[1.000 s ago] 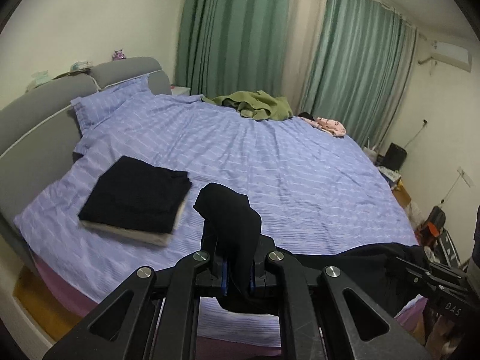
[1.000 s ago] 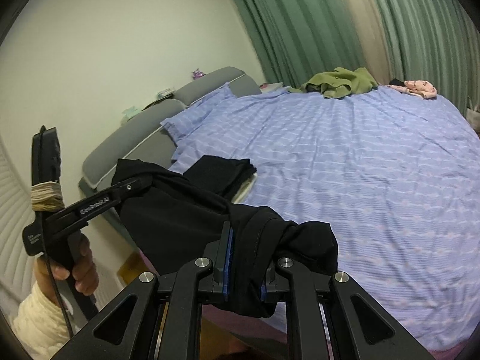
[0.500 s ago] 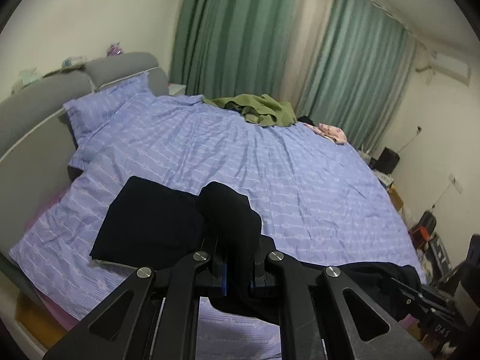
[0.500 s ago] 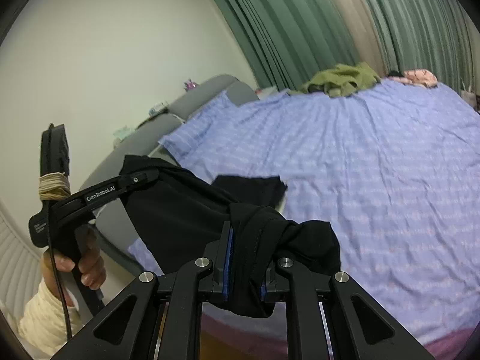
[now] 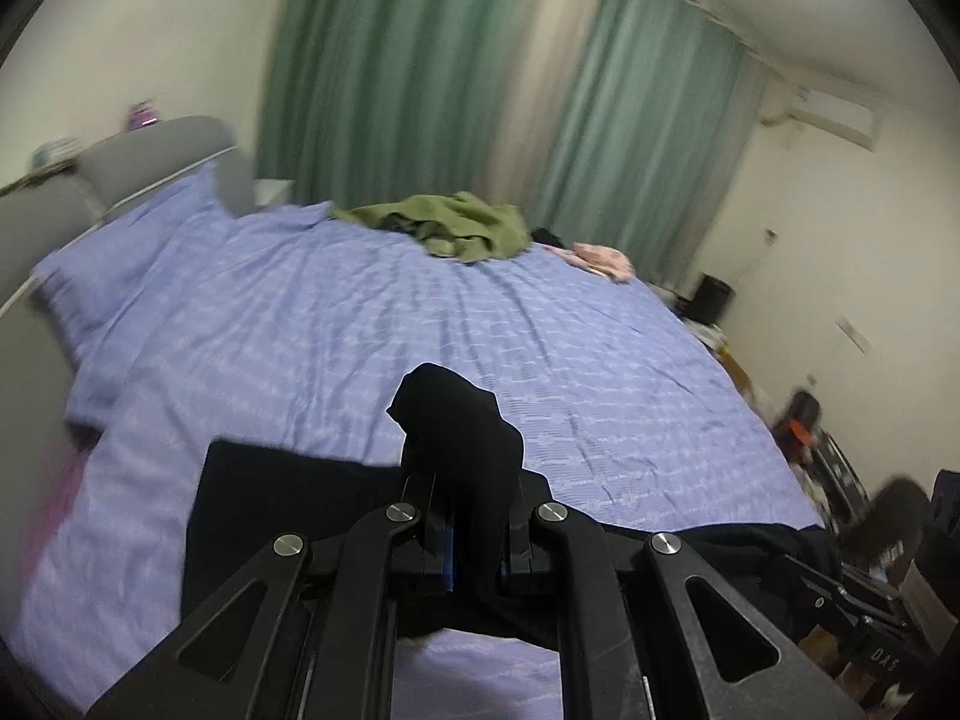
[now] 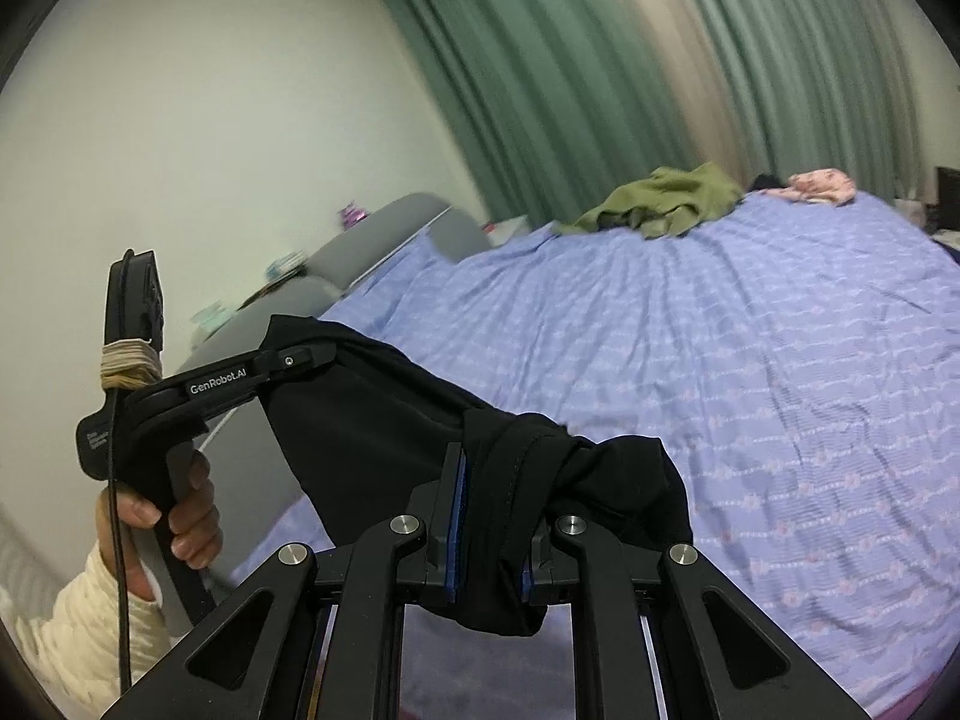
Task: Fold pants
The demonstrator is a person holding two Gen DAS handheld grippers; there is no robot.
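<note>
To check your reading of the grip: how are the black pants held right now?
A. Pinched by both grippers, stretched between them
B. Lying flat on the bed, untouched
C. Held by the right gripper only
A: the left gripper and right gripper each clamp bunched cloth of the black pants.

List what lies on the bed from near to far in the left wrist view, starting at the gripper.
left gripper shut on the black pants → folded black garment → open stretch of purple bedspread → green clothing heap → green curtains.
</note>
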